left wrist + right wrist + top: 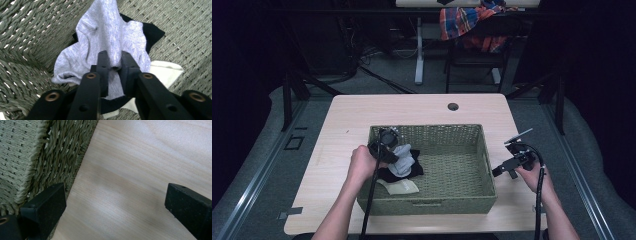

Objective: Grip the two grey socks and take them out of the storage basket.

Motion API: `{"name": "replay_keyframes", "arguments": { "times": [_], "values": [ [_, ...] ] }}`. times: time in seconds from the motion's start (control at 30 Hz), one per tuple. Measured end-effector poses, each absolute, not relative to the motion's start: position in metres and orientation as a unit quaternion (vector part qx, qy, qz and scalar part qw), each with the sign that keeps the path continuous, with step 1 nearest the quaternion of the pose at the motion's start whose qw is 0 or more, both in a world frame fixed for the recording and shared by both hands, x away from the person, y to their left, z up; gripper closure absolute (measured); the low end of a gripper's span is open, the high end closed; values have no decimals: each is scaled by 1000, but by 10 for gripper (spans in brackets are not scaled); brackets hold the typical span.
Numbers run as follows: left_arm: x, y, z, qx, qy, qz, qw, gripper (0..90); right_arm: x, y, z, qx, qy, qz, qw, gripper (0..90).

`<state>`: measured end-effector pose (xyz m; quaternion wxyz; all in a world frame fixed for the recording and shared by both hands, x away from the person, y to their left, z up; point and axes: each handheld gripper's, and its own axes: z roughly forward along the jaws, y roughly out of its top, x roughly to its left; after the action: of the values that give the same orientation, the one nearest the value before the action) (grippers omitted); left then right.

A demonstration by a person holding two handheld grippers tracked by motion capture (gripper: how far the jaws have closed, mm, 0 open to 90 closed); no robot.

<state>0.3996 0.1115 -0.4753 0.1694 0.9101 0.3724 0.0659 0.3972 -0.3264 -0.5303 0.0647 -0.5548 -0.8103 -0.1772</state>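
A green woven basket (pixel 432 204) stands on the light wooden table (pixel 362 110). In its left half lie a grey sock (pixel 403 159), a black sock (pixel 413 171) under it and a cream sock (pixel 403 187) nearest me. My left gripper (pixel 396 151) reaches down into the basket. In the left gripper view it (pixel 113 56) is shut on a pinched fold of the grey sock (pixel 107 32), with the black sock (pixel 153 32) and cream sock (pixel 166 72) beneath. My right gripper (pixel 499 171) is open over bare table (pixel 140 157) beside the basket's right wall (pixel 25 157), nothing between its fingers.
The basket's right half holds nothing. A round cable hole (pixel 453 106) sits near the table's far edge. Beyond the table a plaid cloth (pixel 467 22) hangs over a chair, and a white desk leg (pixel 419 50) stands on the grey floor.
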Motion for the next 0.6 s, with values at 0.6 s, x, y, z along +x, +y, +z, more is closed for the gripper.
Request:
{"name": "replay_keyframes", "arguments": {
  "times": [0.6],
  "values": [
    [394, 118, -455, 898, 380, 86, 204, 852, 397, -327, -532, -563, -803, -183, 62, 33]
  ]
}}
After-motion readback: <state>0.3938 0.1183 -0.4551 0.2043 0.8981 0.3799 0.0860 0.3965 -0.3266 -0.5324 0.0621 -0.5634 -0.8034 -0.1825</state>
